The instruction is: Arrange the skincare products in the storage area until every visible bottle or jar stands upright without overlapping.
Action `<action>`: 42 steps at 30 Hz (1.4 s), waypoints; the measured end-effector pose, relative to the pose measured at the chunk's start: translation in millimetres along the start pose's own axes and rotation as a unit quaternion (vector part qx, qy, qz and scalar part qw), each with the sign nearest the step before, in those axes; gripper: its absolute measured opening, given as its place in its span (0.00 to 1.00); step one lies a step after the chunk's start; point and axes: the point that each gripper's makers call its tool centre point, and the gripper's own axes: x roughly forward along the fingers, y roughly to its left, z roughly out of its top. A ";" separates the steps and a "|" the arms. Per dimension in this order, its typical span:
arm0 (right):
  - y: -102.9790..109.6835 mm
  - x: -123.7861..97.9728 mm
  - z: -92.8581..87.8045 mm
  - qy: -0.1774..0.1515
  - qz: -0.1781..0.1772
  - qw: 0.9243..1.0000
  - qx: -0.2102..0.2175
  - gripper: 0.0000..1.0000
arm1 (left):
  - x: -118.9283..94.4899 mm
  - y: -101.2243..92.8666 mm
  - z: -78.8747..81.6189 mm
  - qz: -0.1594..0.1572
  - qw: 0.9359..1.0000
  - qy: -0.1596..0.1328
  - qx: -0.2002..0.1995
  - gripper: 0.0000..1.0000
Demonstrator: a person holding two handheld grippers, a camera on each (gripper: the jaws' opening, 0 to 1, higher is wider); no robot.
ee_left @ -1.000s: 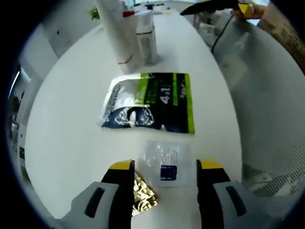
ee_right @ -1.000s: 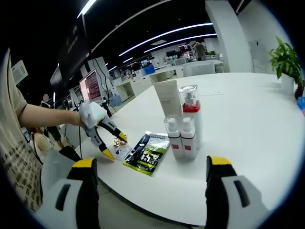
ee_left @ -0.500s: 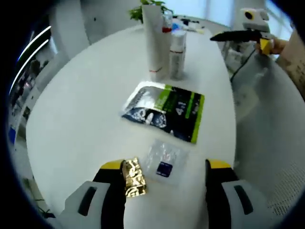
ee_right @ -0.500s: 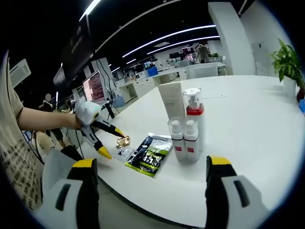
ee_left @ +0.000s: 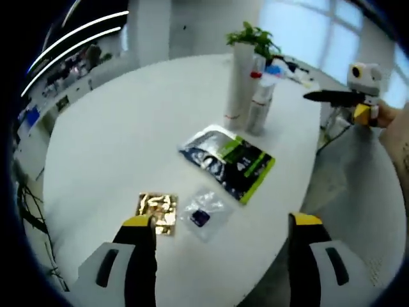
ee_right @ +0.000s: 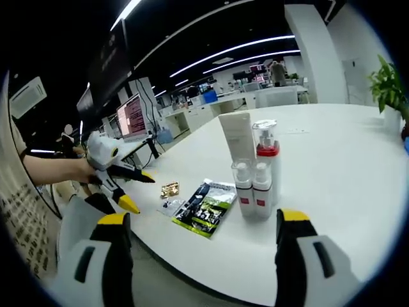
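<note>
Skincare items sit on a round white surface [ee_left: 115,147]. In the left gripper view, the left gripper [ee_left: 219,225] hangs over the near edge with its yellow-tipped jaws spread wide and nothing between them. Just past the jaws lie a gold foil sachet [ee_left: 157,212] and a clear sachet [ee_left: 203,214] with a dark blue label, side by side and flat. Beyond them a green-and-black pouch [ee_left: 229,163] lies flat too. Farther back a tall white tube [ee_left: 239,86] stands upright, with a white bottle [ee_left: 259,109] just beside it and a potted plant [ee_left: 250,38] behind. At the right edge of this view the right gripper [ee_left: 332,97] is held off the surface, apart from all the products.

In the right gripper view, the right gripper [ee_right: 203,222] is open as well, its jaws far apart and holding nothing. The same cluster stands upright: the white tube [ee_right: 238,137], a red-collared pump bottle [ee_right: 266,153] and two small bottles [ee_right: 252,188] in front, close together. The pouch [ee_right: 206,208] lies near their base, with the gold sachet [ee_right: 170,189] and clear sachet [ee_right: 169,204] beyond it. The left gripper [ee_right: 131,188], held by a hand [ee_right: 82,170], hovers at the surface's edge near the sachets. Desks and monitors [ee_right: 133,115] fill the room behind.
</note>
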 end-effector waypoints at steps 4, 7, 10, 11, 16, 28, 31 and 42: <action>1.7 0.4 -1.7 0.004 0.005 1.000 -0.005 0.94 | -7.3 -6.1 -1.4 0.006 0.999 -0.017 -0.032 0.87; 2.0 0.5 -2.9 0.005 0.008 1.000 -0.008 0.94 | -12.5 -9.3 -1.0 0.012 0.999 -0.031 -0.044 0.89; 2.1 0.6 -3.3 0.005 0.010 1.000 -0.007 0.94 | -19.1 -11.0 1.3 0.021 0.997 -0.049 -0.060 0.91; 2.9 0.5 -3.0 0.005 0.010 1.000 -0.007 0.94 | -20.1 -11.2 1.9 0.022 0.996 -0.052 -0.063 0.92; 5.1 0.5 -3.0 0.007 0.011 1.000 -0.008 0.94 | -29.8 -10.8 4.1 0.039 0.993 -0.077 -0.077 0.94; 4.8 -0.3 -1.3 0.004 0.006 1.000 -0.009 0.94 | -46.7 -11.3 8.3 0.064 0.989 -0.116 -0.070 0.97; 3.0 -0.8 -1.4 0.002 0.003 1.000 -0.011 0.94 | -47.8 -8.9 7.3 0.068 0.988 -0.117 -0.074 0.97; 1.1 -1.3 -1.6 0.000 0.001 1.000 -0.009 0.94 | -46.8 -8.2 5.1 0.070 0.989 -0.109 -0.069 0.97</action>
